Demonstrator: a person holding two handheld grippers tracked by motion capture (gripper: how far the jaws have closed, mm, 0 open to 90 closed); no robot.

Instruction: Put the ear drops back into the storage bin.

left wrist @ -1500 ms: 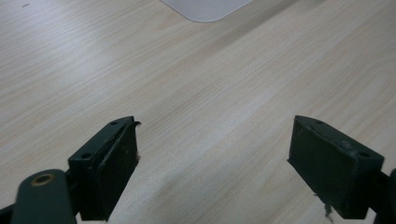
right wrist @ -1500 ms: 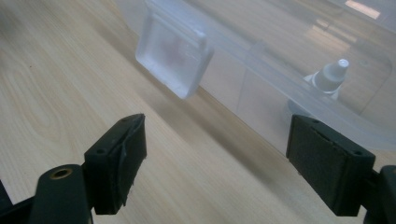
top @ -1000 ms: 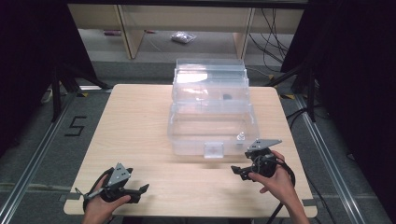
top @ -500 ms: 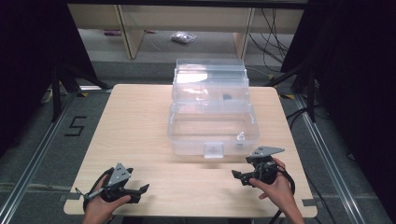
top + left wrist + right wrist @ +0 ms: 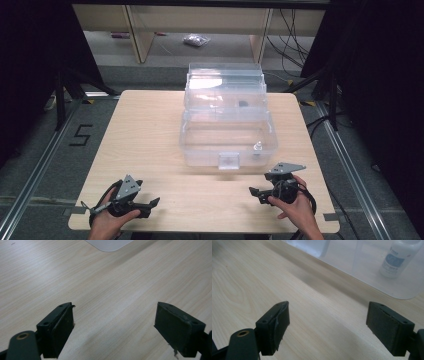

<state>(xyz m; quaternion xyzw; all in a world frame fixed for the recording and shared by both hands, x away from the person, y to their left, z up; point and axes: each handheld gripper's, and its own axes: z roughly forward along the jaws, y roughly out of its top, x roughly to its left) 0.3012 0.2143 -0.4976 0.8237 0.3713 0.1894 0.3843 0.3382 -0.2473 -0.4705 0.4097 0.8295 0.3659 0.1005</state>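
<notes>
One clear plastic box (image 5: 227,135) stands mid-counter (image 5: 150,130), its front latch (image 5: 228,160) facing the person, one small white bottle (image 5: 398,257) inside. The right gripper (image 5: 261,192) sits near the box's front right corner, the left gripper (image 5: 150,204) well apart; both sets of fingers gape wide, empty. Best to approach the latch squarely, fingers level.

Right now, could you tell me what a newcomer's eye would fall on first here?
The clear plastic box, lid open, stands at the middle of the wooden table. A small white bottle sits inside its near right corner. Near the front edge, the left claw and right claw gape open, both empty.
</notes>
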